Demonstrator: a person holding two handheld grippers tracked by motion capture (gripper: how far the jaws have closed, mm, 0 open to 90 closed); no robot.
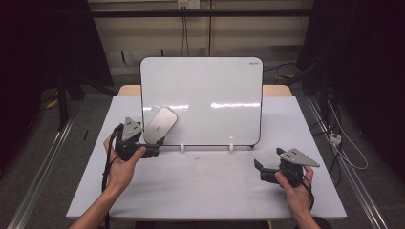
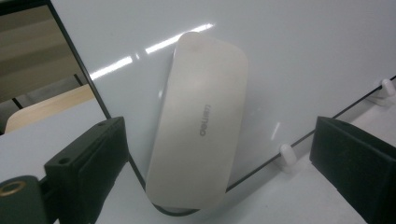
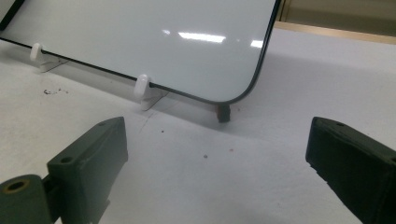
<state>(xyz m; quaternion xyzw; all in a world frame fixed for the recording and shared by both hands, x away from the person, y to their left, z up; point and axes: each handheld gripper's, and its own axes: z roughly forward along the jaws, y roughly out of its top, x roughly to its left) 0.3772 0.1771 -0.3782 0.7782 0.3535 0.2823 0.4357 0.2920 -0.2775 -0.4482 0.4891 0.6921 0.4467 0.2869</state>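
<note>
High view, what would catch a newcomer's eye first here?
The big whiteboard standing upright at the back of the table, with a pale eraser against its lower left corner. The left gripper sits open just below that eraser; the right gripper waits open near the table's right front.

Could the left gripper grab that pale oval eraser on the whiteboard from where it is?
Probably yes: the left gripper is open, the eraser sits between its jaws, unobstructed.
</note>
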